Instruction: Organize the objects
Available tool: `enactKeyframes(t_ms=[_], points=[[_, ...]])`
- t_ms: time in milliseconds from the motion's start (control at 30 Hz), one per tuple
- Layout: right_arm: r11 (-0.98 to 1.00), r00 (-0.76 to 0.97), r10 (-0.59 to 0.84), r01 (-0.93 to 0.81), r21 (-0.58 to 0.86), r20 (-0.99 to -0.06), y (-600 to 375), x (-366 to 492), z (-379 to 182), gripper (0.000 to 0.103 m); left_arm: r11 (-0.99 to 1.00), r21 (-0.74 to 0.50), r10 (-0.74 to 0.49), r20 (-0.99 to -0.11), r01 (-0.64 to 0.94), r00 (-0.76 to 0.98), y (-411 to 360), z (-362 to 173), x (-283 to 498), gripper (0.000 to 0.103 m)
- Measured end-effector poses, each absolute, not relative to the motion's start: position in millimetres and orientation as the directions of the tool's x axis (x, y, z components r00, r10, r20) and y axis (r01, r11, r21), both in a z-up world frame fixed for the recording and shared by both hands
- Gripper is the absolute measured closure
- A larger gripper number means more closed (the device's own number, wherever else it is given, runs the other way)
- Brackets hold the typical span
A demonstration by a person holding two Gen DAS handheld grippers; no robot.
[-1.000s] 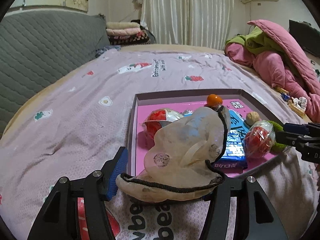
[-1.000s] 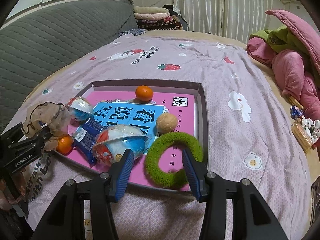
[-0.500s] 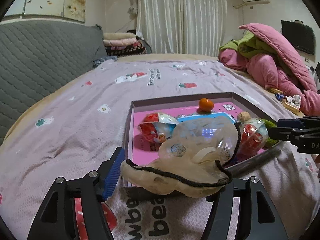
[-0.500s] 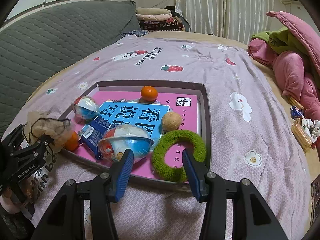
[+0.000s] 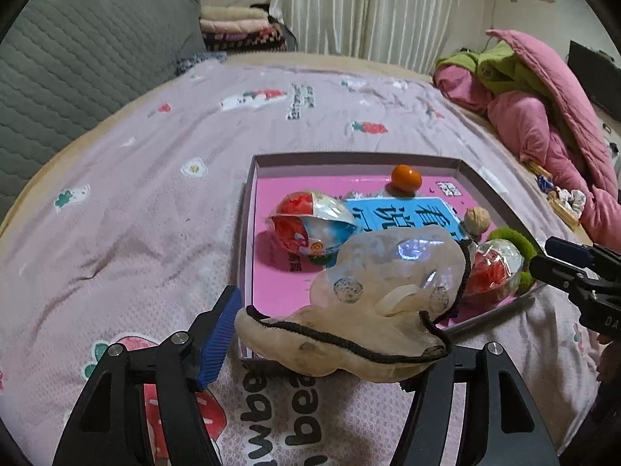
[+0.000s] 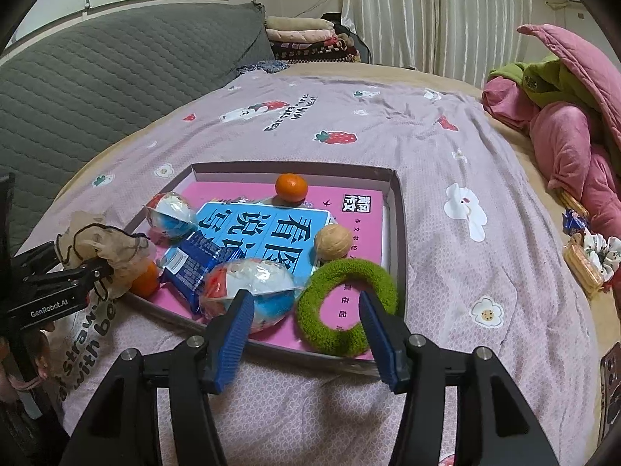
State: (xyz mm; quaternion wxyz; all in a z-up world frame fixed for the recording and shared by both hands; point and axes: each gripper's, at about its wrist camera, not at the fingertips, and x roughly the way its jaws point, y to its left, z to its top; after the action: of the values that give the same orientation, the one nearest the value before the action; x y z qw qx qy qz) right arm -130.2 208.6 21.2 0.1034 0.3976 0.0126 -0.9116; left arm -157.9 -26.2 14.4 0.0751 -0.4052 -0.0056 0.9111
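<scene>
We hang our left gripper (image 5: 330,334) slack-jawed, sheer pouch (image 5: 372,303) draped across it, over the box's (image 5: 248,209) near-left corner; right gripper (image 6: 304,334) gapes, having just widened, straddling the green ring (image 6: 345,306).

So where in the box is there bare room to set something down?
Free: the pink floor along the far wall of the box, either side of the tangerine, especially the right corner. Crowded: the near half, around the green ring, walnut and foil packets.

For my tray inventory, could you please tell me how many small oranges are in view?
2: one orange near the tray's far wall, another orange at its near-left corner, partly behind the beige pouch. More may be hidden.
</scene>
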Motion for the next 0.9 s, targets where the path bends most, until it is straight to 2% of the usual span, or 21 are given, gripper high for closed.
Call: enactKeyframes(t_ms=[333,900], points=[[-0.976,-0.641,-0.177,0.212,0.049,-0.747,205.4,-132.6,29.8,0.045,-0.983,-0.144,0.179,-0.860,-0.110,-0.478,-28.2,23.5,-187.1,0.035],[-0.970,-0.643,-0.172,0.242,0.015,-0.746,191.3,-133.4,49.6,0.045,-0.989,-0.132,0.148,-0.909,-0.069,-0.389,-31.7,44.3,-206.2,0.035]])
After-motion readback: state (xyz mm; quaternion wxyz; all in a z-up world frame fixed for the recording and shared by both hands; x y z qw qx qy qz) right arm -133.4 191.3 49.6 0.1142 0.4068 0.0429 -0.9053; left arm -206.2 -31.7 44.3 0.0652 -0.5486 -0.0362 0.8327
